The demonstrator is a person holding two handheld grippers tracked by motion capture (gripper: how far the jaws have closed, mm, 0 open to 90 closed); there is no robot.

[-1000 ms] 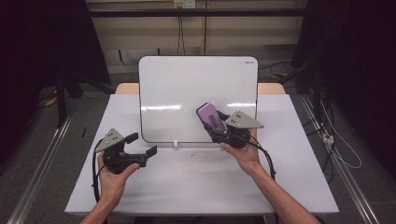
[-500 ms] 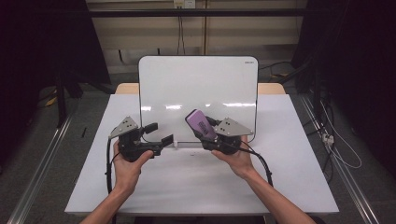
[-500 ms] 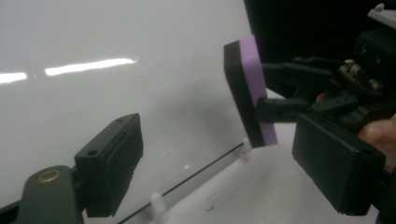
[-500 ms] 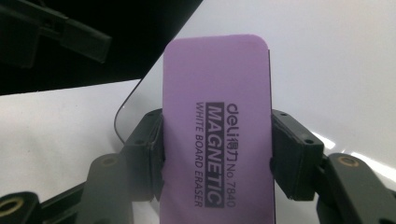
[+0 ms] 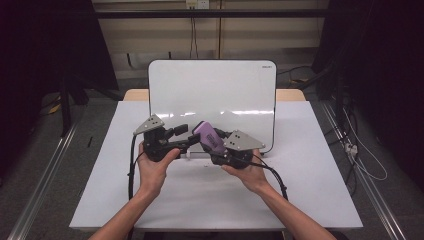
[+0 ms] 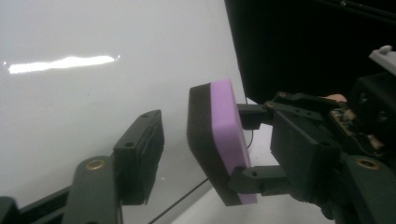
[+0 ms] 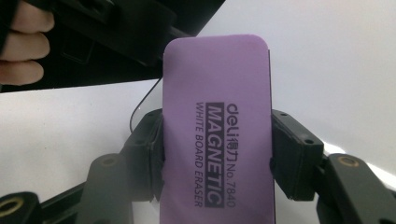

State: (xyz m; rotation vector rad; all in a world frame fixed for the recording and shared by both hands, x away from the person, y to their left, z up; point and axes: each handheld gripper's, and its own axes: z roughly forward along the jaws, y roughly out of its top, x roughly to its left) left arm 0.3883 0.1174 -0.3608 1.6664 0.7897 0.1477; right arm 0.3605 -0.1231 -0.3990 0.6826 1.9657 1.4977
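Closing in, my left gripper (image 5: 190,137) is half-shutting around the purple magnetic whiteboard eraser (image 5: 210,138); right gripper (image 5: 216,150) is clamping it; I'm centring pads before releasing.

The purple eraser (image 7: 217,126) reads "deli No.7840 MAGNETIC WHITE BOARD ERASER".

**Black claws, grey plates, bare forearms**

Each hand carries a black claw: the left claw (image 5: 186,136) and the right claw (image 5: 212,145). Both wear a grey three-cornered plate on top and trail a black cable. Brass-coloured screws sit in the jaw arms. The forearms are bare, without sleeves.
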